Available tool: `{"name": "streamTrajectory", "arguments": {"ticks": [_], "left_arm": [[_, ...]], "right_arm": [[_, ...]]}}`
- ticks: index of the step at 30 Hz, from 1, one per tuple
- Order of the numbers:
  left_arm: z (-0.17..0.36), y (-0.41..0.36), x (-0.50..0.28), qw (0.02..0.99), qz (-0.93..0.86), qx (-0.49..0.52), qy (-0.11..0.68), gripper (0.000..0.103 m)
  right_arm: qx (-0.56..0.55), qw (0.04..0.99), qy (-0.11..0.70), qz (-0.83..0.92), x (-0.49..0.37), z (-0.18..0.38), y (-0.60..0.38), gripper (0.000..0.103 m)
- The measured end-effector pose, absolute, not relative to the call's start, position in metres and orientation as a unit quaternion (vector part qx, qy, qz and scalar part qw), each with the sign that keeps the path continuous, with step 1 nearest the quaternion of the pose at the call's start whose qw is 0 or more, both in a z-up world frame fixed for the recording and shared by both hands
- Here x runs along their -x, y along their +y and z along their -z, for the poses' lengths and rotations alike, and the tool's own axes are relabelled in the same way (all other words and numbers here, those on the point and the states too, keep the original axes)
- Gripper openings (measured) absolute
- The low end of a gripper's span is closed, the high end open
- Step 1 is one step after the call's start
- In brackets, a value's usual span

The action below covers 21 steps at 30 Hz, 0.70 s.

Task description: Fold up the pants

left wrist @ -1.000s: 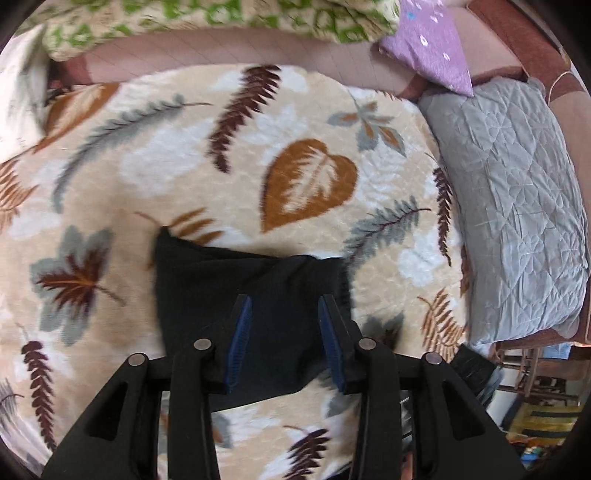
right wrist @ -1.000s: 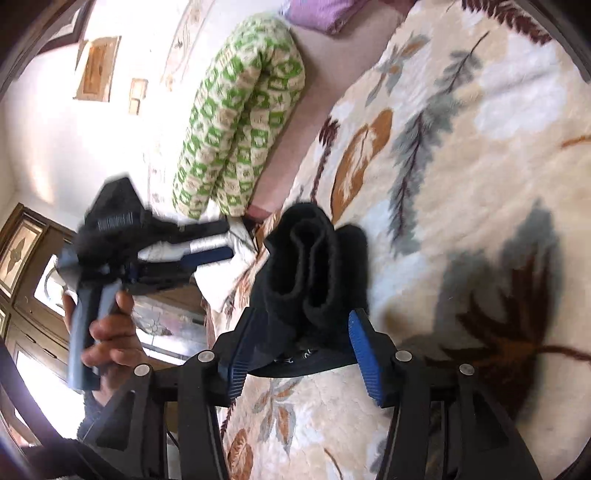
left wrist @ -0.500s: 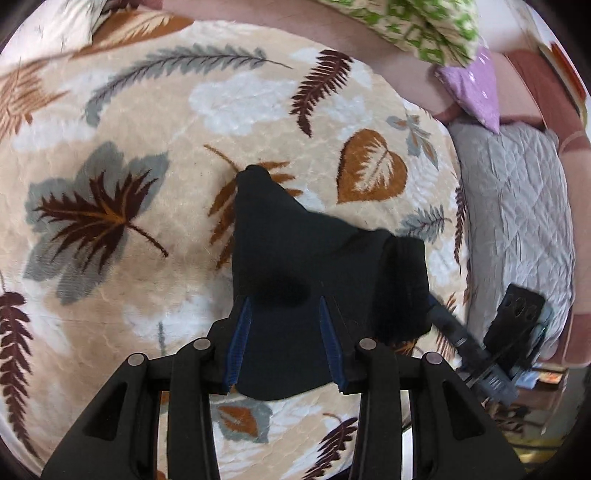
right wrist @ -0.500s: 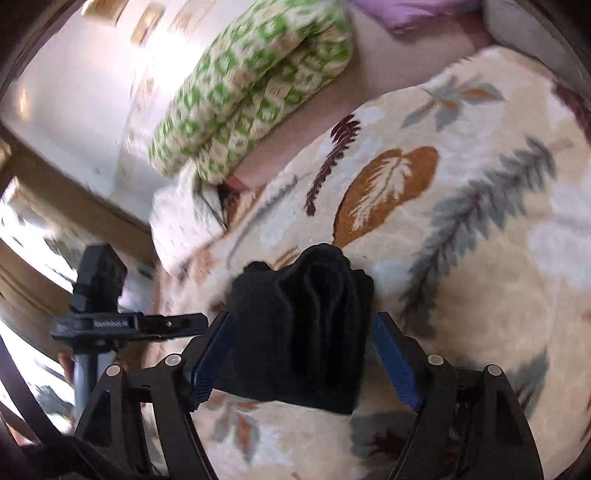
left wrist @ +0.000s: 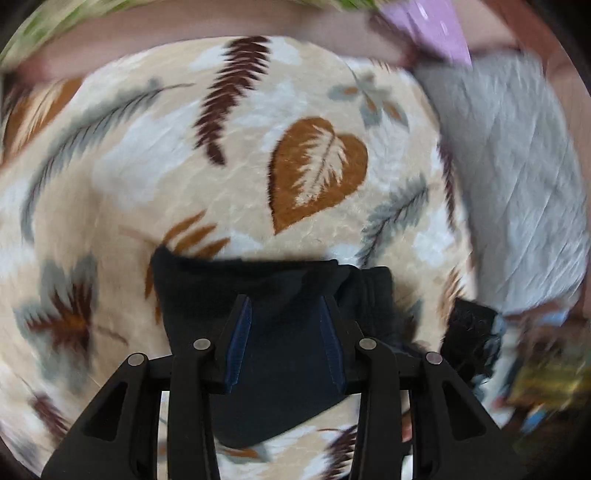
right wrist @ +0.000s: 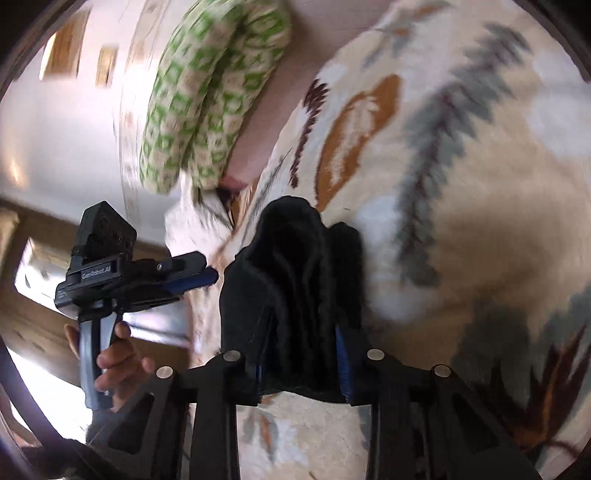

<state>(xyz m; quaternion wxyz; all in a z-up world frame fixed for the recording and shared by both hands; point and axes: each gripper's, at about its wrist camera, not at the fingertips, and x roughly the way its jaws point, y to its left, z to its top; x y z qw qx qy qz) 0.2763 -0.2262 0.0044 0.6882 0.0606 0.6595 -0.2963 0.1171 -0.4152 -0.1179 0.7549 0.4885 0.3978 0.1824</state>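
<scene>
The black pants (left wrist: 280, 291) lie folded into a small bundle on the leaf-patterned blanket (left wrist: 229, 155). My left gripper (left wrist: 285, 306) hovers over the bundle with its jaws apart; in the right wrist view the left gripper (right wrist: 195, 277) is held off the bundle's left side, clear of the cloth. My right gripper (right wrist: 301, 350) has its blue fingers (right wrist: 341, 354) close on both sides of the pants (right wrist: 295, 266), with thick folded cloth between them.
A grey quilted cushion (left wrist: 517, 177) lies at the blanket's right. A purple pillow (left wrist: 436, 26) and a green patterned bolster (right wrist: 207, 92) lie at the far edge. The bed edge and floor clutter (left wrist: 543, 380) are at lower right.
The right gripper's jaws have narrowed from wide apart onto the bundle. The left gripper has swung back over the bundle, still apart from it.
</scene>
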Motion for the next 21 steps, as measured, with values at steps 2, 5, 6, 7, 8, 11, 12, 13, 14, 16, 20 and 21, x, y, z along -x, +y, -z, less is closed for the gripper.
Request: {"name": "streamTrajectory", "arguments": {"ticks": [2, 5, 6, 7, 8, 11, 12, 13, 14, 16, 20, 21], "left_arm": [[-0.003, -0.247, -0.278, 0.674, 0.32, -0.119, 0.655, 0.036], [0.006, -0.27, -0.27, 0.622, 0.369, -0.198, 0.661, 0.036], [0.008, -0.278, -0.266, 0.61, 0.379, -0.228, 0.658, 0.036], [0.011, -0.286, -0.261, 0.597, 0.389, -0.262, 0.651, 0.036], [0.012, -0.294, -0.256, 0.589, 0.399, -0.294, 0.638, 0.036], [0.019, -0.308, -0.253, 0.577, 0.413, -0.346, 0.614, 0.036], [0.022, -0.311, -0.256, 0.569, 0.417, -0.348, 0.618, 0.036], [0.026, -0.312, -0.259, 0.565, 0.417, -0.347, 0.622, 0.036], [0.031, -0.314, -0.262, 0.561, 0.414, -0.349, 0.626, 0.036], [0.038, -0.316, -0.266, 0.56, 0.41, -0.353, 0.627, 0.036], [0.04, -0.32, -0.272, 0.585, 0.393, -0.339, 0.623, 0.035], [0.039, -0.32, -0.271, 0.591, 0.389, -0.333, 0.623, 0.035]], "right_arm": [[-0.508, 0.747, 0.389, -0.182, -0.11, 0.125, -0.418, 0.029], [-0.518, 0.741, 0.383, -0.191, -0.105, 0.128, -0.42, 0.031], [-0.515, 0.742, 0.384, -0.192, -0.105, 0.127, -0.42, 0.032], [-0.511, 0.744, 0.385, -0.194, -0.105, 0.127, -0.42, 0.032], [-0.506, 0.747, 0.385, -0.196, -0.105, 0.125, -0.42, 0.032], [-0.492, 0.753, 0.388, -0.2, -0.109, 0.122, -0.417, 0.033], [-0.491, 0.753, 0.389, -0.201, -0.111, 0.121, -0.415, 0.033], [-0.491, 0.752, 0.389, -0.205, -0.11, 0.122, -0.415, 0.033], [-0.49, 0.752, 0.39, -0.206, -0.11, 0.121, -0.415, 0.033], [-0.489, 0.752, 0.388, -0.21, -0.111, 0.119, -0.417, 0.038], [-0.491, 0.762, 0.369, -0.205, -0.114, 0.115, -0.42, 0.042], [-0.495, 0.759, 0.37, -0.206, -0.114, 0.117, -0.42, 0.032]]}}
